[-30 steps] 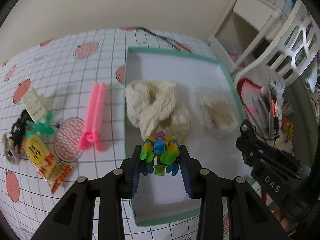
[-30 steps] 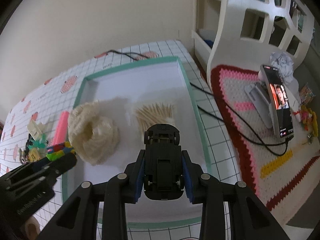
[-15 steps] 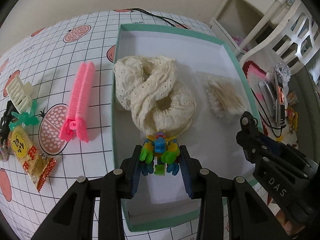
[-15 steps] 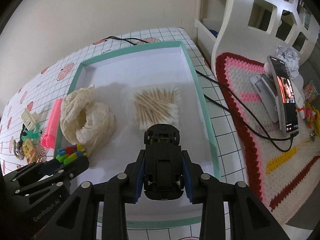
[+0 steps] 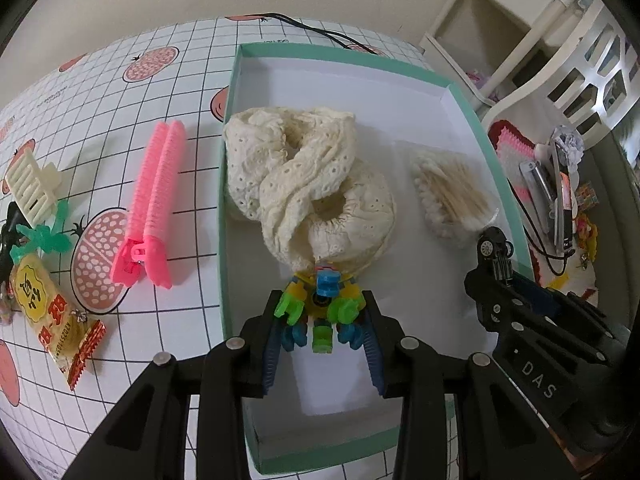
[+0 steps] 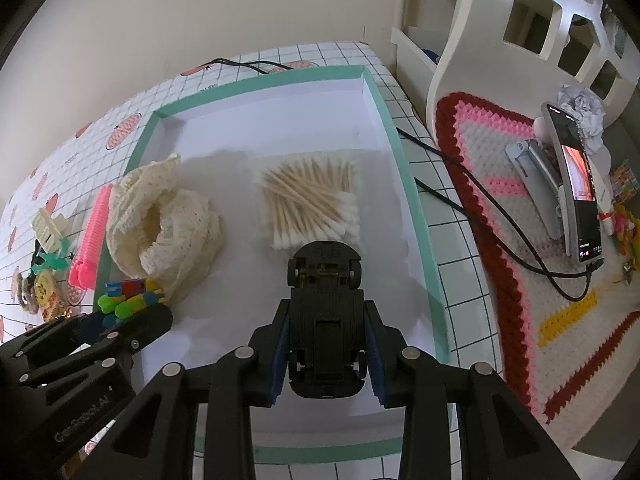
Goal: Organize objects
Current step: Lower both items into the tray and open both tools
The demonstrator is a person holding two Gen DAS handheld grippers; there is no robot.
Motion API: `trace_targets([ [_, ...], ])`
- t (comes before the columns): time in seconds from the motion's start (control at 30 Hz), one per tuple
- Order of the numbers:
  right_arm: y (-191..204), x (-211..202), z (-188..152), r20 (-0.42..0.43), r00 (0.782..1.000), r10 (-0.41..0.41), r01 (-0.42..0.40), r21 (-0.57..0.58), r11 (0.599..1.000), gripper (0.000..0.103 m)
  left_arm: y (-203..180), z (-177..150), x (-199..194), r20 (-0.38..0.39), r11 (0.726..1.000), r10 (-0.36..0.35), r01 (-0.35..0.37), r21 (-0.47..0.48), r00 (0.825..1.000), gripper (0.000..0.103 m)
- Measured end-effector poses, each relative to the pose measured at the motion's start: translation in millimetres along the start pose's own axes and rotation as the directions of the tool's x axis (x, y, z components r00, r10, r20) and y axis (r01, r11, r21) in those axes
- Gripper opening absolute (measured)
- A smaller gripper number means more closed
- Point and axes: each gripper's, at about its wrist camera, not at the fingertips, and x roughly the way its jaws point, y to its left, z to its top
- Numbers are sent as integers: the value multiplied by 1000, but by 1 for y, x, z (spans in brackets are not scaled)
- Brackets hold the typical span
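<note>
Left wrist view: left gripper [image 5: 322, 326] is clamped on a block toy [image 5: 320, 306] of yellow, green and blue pieces, held over the near part of the green-rimmed box [image 5: 225, 208], just in front of the cream lace cloth [image 5: 308, 196].
Only here, clearly: pink hair clip [image 5: 154, 204], cream comb [image 5: 30, 182] and yellow snack packet [image 5: 52, 320] lie on the gridded tablecloth [image 5: 120, 80] left of the box.
Right wrist view: right gripper [image 6: 326, 354] grips a black toy car [image 6: 325, 316], underside up, above the box floor near the cotton swabs [image 6: 310, 208].
Only here: phone [image 6: 576, 196] on a stand, crocheted rug [image 6: 500, 184], white chair [image 6: 520, 28].
</note>
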Motion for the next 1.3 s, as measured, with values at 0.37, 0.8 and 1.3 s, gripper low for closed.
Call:
trace_targets([
  [0.37,0,6,-2,-16,1000,-4,4,-9,1000,36,-1,-5,-4,2,1000,-1,1,3,1000,38],
  [0.8,-1,3,-1,0,1000,-6,6,-19,1000,37,-1,-14,-11,-13,1000,-8,8,2,1000,41],
  [1.3,4,-15,3,40,999,4,-3,-28,1000,57,10,-14,-41,5,1000,-28,28,10,1000,55],
])
